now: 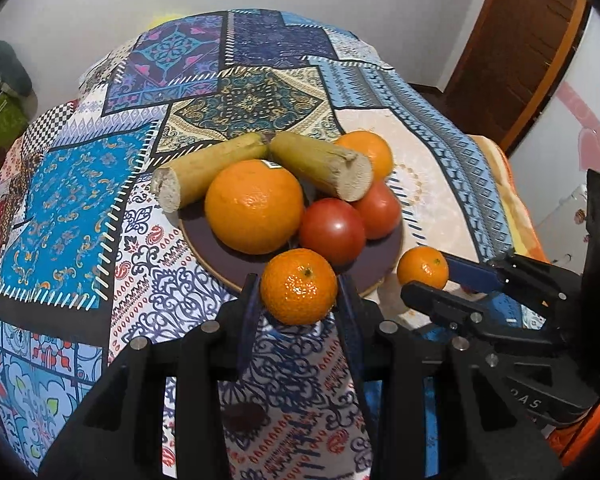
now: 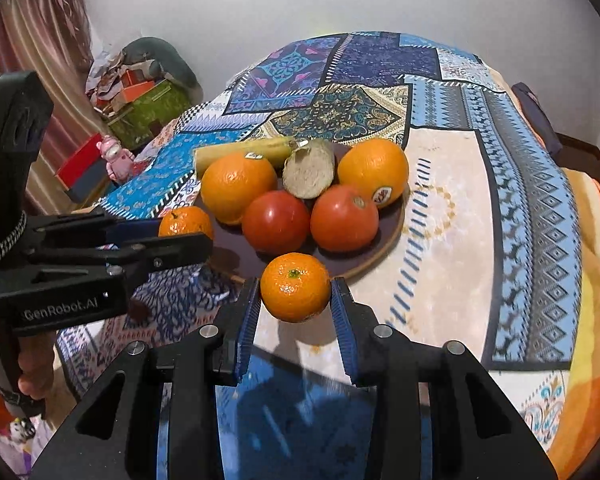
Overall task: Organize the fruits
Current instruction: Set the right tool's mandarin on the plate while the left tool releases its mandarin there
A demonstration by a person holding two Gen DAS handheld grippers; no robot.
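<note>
The dark plate [image 1: 204,246] is mostly hidden under fruit, and the far orange [image 1: 370,152] sits half behind a cut banana [image 1: 320,166]. A patchwork cloth [image 1: 72,184] covers the table by a white wall. The left gripper [image 1: 298,292] clamps one glossy mandarin [image 1: 299,286] at the plate's near edge; the right gripper [image 2: 295,294] clamps another mandarin [image 2: 295,286] just right of it.

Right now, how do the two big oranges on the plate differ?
The near orange sits at the plate's left, against the whole banana; the far orange sits at the right, beside the cut banana piece. The near orange's sticker is small and on top; the far orange's is larger, low on its side. Both rest on the plate, ungripped.
</note>
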